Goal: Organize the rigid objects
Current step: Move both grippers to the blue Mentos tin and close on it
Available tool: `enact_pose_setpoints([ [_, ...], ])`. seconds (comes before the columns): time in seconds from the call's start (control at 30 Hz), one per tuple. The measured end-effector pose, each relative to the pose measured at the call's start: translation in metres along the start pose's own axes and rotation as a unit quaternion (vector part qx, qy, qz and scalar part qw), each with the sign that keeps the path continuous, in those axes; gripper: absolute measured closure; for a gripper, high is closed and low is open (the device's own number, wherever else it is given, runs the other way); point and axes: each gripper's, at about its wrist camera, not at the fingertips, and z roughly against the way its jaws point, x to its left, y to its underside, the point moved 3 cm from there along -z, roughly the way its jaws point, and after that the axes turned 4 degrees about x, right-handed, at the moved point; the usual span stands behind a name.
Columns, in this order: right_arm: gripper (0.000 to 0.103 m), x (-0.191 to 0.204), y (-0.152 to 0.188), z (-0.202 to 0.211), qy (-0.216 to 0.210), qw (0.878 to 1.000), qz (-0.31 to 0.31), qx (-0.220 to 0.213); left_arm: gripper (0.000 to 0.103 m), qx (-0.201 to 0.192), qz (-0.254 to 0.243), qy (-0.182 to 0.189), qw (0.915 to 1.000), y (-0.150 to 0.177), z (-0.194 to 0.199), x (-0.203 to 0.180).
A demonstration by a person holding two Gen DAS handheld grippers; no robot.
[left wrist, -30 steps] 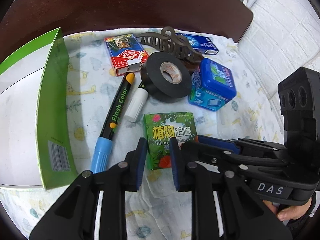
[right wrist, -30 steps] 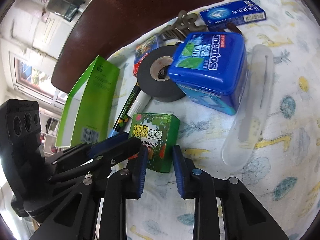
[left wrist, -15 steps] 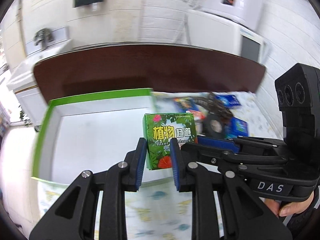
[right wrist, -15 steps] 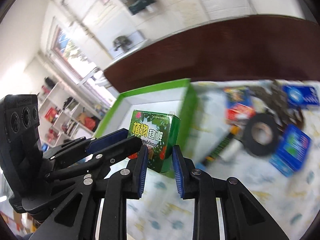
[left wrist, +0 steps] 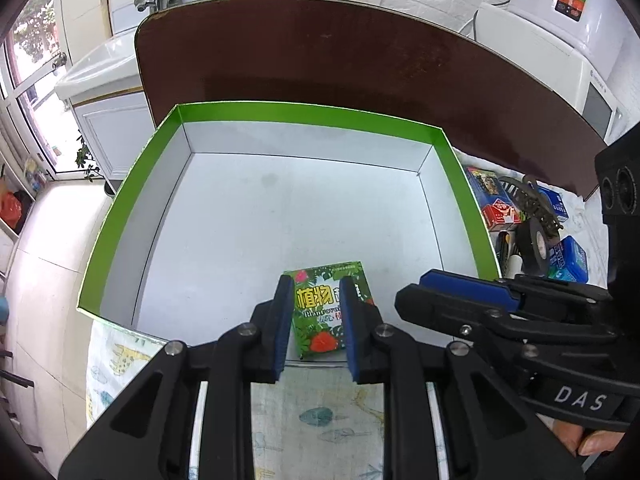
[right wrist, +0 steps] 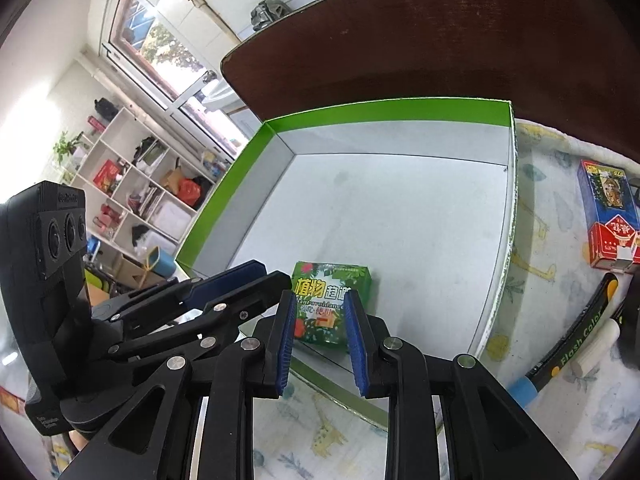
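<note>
The small green box with yellow characters lies face up inside the green-rimmed white tray, close against its near wall. My left gripper hovers over it with a narrow gap between its blue pads. The box shows through that gap and runs on behind the right finger, so no pad pinches it. In the right wrist view the box lies the same way under my right gripper, whose jaws also stand slightly apart. The left gripper reaches in from the left, its tip near the box's corner.
The tray sits on a printed cloth over a dark brown table. To its right lie a playing-card box, a black marker, a tape roll, a blue mint tin and a hair clip.
Both grippers swung left together from the cluttered cloth to over the tray, the green box travelling with them. Since half a second ago the box looks lower and smaller in both views.
</note>
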Motion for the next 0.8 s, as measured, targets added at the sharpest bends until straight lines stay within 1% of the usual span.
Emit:
enact_pose_setpoints([
  [0.1, 0.075, -0.012, 0.006, 0.026, 0.008, 1.0, -0.003, -0.018, 0.08, -0.017, -0.025, 0.013, 0.9995, -0.002, 0.01, -0.025],
  [0.17, 0.075, -0.023, 0.01, 0.049, 0.022, 0.999, -0.001, -0.04, 0.075, -0.03, -0.049, 0.019, 0.9982, -0.005, 0.016, -0.052],
  [0.2, 0.075, -0.03, 0.013, 0.064, 0.031, 0.998, -0.002, -0.052, 0.064, -0.035, -0.06, 0.026, 0.9973, -0.007, 0.018, -0.067],
  [0.23, 0.075, -0.04, 0.018, 0.08, 0.039, 0.997, -0.006, -0.063, 0.049, -0.039, -0.067, 0.033, 0.9964, -0.008, 0.02, -0.081],
  [0.3, 0.075, -0.061, 0.027, 0.112, 0.058, 0.995, -0.021, -0.084, 0.039, -0.049, -0.084, 0.052, 0.9938, -0.009, 0.024, -0.112],
  [0.33, 0.075, -0.073, 0.032, 0.13, 0.071, 0.992, -0.028, -0.096, 0.039, -0.051, -0.095, 0.064, 0.9921, -0.009, 0.025, -0.128],
  [0.43, 0.075, -0.112, 0.042, 0.173, 0.114, 0.984, -0.049, -0.129, 0.039, -0.037, -0.121, 0.097, 0.9872, -0.007, 0.019, -0.174],
  [0.5, 0.075, -0.144, 0.05, 0.195, 0.14, 0.976, -0.086, -0.139, 0.039, -0.022, -0.134, 0.1, 0.9857, -0.006, 0.007, -0.202],
  [0.53, 0.075, -0.16, 0.054, 0.203, 0.146, 0.973, -0.111, -0.141, 0.039, -0.012, -0.137, 0.101, 0.9853, -0.007, -0.001, -0.216],
  [0.57, 0.075, -0.178, 0.059, 0.208, 0.147, 0.969, -0.139, -0.141, 0.039, -0.003, -0.139, 0.106, 0.9846, -0.009, -0.01, -0.228],
  [0.63, 0.075, -0.2, 0.068, 0.213, 0.137, 0.965, -0.176, -0.139, 0.039, 0.021, -0.142, 0.119, 0.9824, -0.013, -0.026, -0.247],
  [0.7, 0.075, -0.213, 0.076, 0.206, 0.115, 0.964, -0.201, -0.128, 0.041, 0.045, -0.146, 0.128, 0.9799, -0.016, -0.041, -0.262],
  [0.77, 0.075, -0.224, 0.084, 0.199, 0.083, 0.964, -0.222, -0.119, 0.041, 0.059, -0.143, 0.135, 0.9787, -0.018, -0.049, -0.27],
  [0.8, 0.075, -0.229, 0.085, 0.196, 0.077, 0.963, -0.23, -0.116, 0.042, 0.063, -0.139, 0.139, 0.9785, -0.019, -0.052, -0.271],
])
